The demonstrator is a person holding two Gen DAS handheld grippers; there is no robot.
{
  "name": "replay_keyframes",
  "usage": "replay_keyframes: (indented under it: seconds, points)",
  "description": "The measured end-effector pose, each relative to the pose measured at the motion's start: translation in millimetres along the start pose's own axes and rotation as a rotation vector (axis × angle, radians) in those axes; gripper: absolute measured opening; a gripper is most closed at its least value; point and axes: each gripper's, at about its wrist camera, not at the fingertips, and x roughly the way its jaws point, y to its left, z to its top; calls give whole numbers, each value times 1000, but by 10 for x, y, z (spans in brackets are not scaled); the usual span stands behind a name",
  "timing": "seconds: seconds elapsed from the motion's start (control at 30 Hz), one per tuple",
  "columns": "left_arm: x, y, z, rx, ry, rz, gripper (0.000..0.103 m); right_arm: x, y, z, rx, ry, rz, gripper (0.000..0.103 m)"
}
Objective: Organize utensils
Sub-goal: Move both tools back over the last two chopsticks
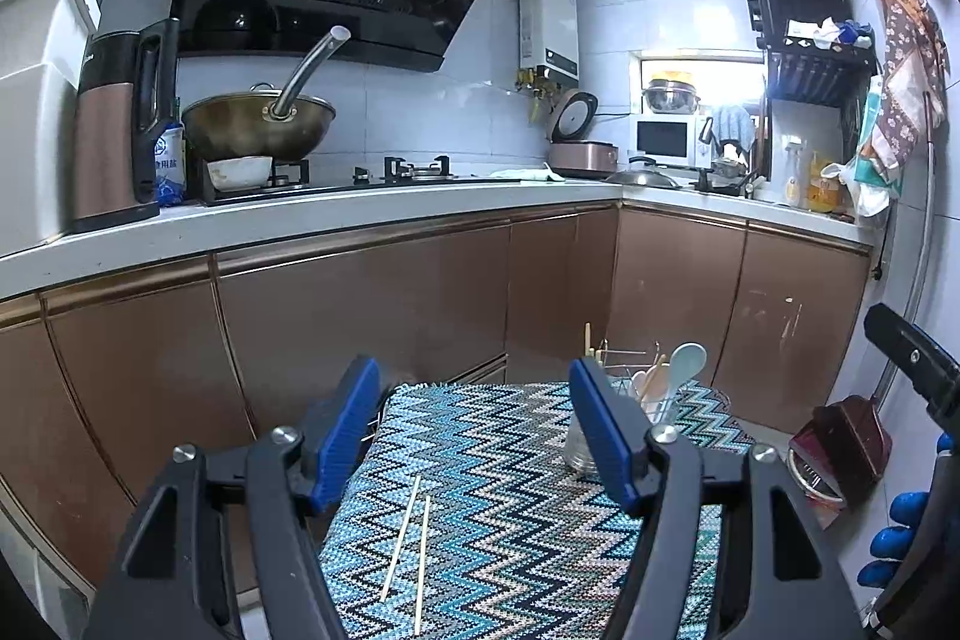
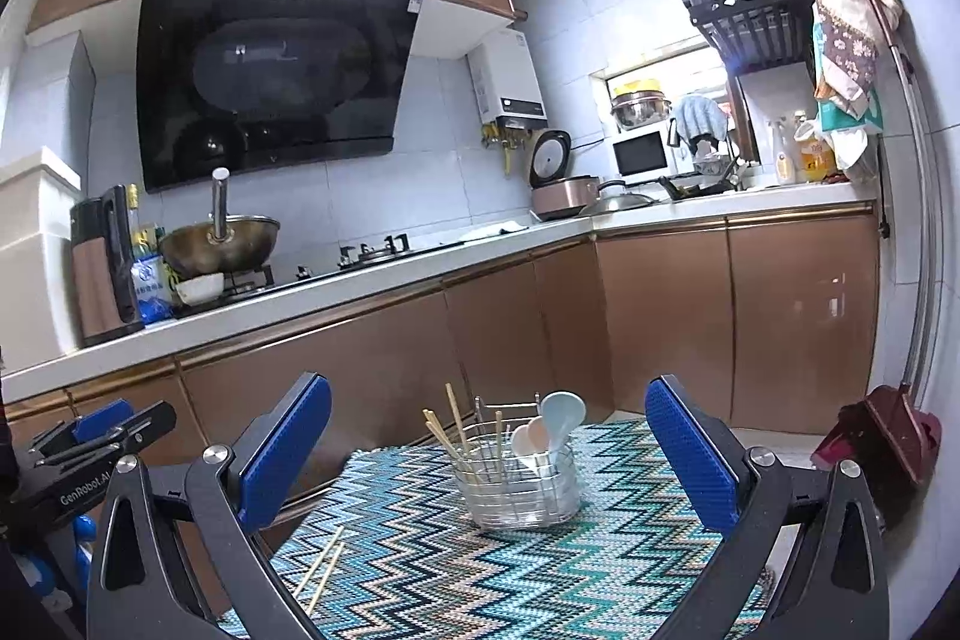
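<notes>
The woven cloth (image 2: 540,568) on the near table bears a zigzag pattern in teal, light blue, white, tan and black. On it lie pale wooden chopsticks (image 1: 411,544). The clear glass utensil holder (image 2: 519,490) on the far right holds tan sticks, a pale blue spoon (image 2: 563,415) and a cream spoon. Both grippers have black frames with ribbed blue pads (image 2: 285,451). The far cabinet doors (image 1: 372,316) are copper brown; the hood (image 2: 270,82) is glossy black.
</notes>
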Motion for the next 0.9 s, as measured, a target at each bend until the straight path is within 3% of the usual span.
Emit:
replay_keyframes:
  seconds: [0.23,0.43,0.57,0.7,0.83,0.9]
  points:
    - [223,129,-94,-8,56,15,64,200,19,-124,-2,77,28,103]
    - [559,467,-231,-32,142,8,64,472,142,-308,-41,184,49,103]
    - [863,809,-368,-69,241,-15,64,696,261,-453,-65,263,75,103]
    - [1287,1097,-592,-105,395,-75,63,962,411,-640,-91,349,105,102]
    - [1731,1180,-839,-86,540,-138,62,1237,599,-868,-114,446,159,92]
    - [1956,1181,-975,-81,613,-176,53,1398,683,-998,-114,506,194,83]
